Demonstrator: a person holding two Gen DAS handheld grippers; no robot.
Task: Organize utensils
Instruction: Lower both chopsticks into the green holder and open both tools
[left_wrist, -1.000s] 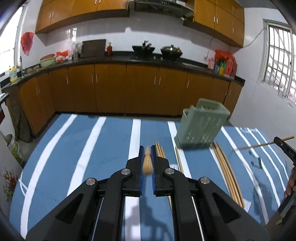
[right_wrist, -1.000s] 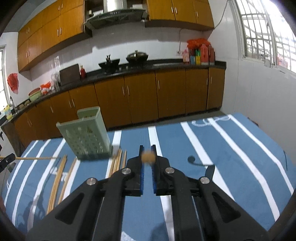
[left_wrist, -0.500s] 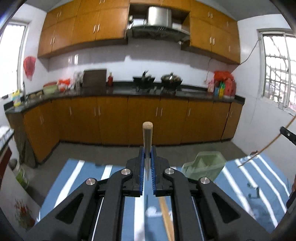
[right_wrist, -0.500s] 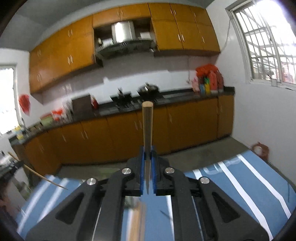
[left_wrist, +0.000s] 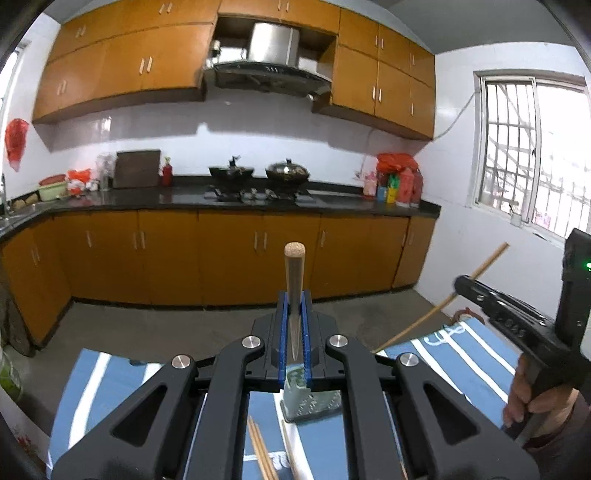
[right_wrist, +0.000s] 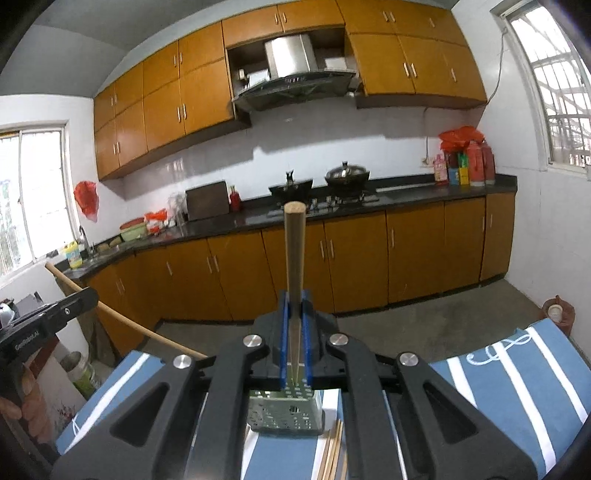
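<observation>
Both my grippers clenched chopsticks.
My left gripper (left_wrist: 294, 325) and right gripper (right_wrist: 294, 325) each held one chopstick (left_wrist: 294, 273) upright above the green basket (right_wrist: 286, 413).

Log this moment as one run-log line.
left gripper: shut on chopstick | right gripper: shut on chopstick | both above green holder | loose chopsticks on cloth

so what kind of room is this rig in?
A home kitchen, most likely: wooden cabinets under a dark countertop, woks on a gas stove, and a steel range hood above.
</observation>
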